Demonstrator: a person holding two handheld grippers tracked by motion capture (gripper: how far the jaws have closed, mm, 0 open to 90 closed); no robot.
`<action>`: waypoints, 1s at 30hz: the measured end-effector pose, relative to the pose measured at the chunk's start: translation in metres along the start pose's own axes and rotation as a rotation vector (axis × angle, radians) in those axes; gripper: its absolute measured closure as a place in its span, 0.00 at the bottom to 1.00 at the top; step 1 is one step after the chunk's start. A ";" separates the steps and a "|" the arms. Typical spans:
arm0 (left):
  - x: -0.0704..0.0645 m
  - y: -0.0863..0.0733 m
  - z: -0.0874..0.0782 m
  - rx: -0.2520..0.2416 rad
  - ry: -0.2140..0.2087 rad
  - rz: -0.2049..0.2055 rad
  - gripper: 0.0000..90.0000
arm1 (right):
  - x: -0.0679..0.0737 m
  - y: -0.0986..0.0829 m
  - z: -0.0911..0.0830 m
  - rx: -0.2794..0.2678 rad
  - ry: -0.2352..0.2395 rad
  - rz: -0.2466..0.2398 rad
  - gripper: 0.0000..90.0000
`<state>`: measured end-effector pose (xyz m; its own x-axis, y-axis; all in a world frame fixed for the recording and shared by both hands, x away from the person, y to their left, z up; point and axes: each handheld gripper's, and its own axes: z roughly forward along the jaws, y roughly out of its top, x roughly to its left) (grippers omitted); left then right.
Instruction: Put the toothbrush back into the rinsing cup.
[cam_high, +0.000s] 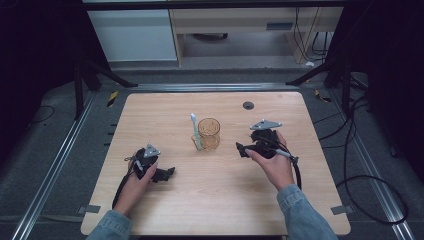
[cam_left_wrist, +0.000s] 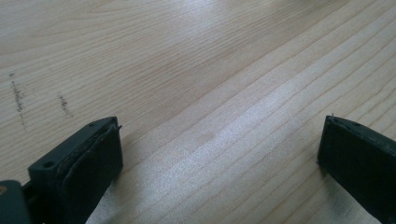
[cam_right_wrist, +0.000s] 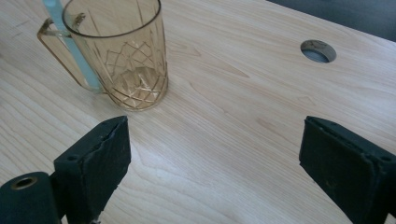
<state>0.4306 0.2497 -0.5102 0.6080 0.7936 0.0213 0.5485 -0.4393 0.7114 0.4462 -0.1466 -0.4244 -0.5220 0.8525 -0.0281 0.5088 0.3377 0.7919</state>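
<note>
An amber cut-pattern plastic mug (cam_high: 209, 133) stands mid-counter (cam_high: 215, 195), a pale blue toothbrush (cam_high: 195, 131) leaning on its handle side. The right gripper (cam_high: 243, 150), jaws wide and empty, sits just right of the mug, seemingly approaching; next it must close in. The left gripper (cam_high: 169, 173), jaws wide, rests left of the mug. No writing is legible.

Amber diamond-cut cup (cam_right_wrist: 122, 56), pale blue toothbrush (cam_high: 194, 131), light wood table (cam_high: 210, 200).

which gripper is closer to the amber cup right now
Right. The right hand-held gripper sits just beside the amber cup, jaws open and pointing toward it with a small gap. The left hand-held gripper is farther off, nearer the person, open over bare table.
</note>
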 end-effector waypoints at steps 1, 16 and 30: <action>0.000 0.000 0.000 0.002 0.001 0.003 0.00 | -0.004 -0.002 -0.003 0.011 -0.003 0.005 0.08; 0.000 0.000 0.000 0.003 0.001 0.002 0.00 | -0.049 -0.029 -0.021 0.090 -0.076 0.044 0.07; 0.000 0.000 0.000 0.002 0.001 0.002 0.00 | -0.075 -0.068 -0.016 0.192 -0.108 0.087 0.11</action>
<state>0.4305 0.2498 -0.5100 0.6086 0.7932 0.0229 0.5488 -0.4416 0.7098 0.4398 -0.2397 -0.4660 -0.3998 0.9158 -0.0377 0.6748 0.3220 0.6641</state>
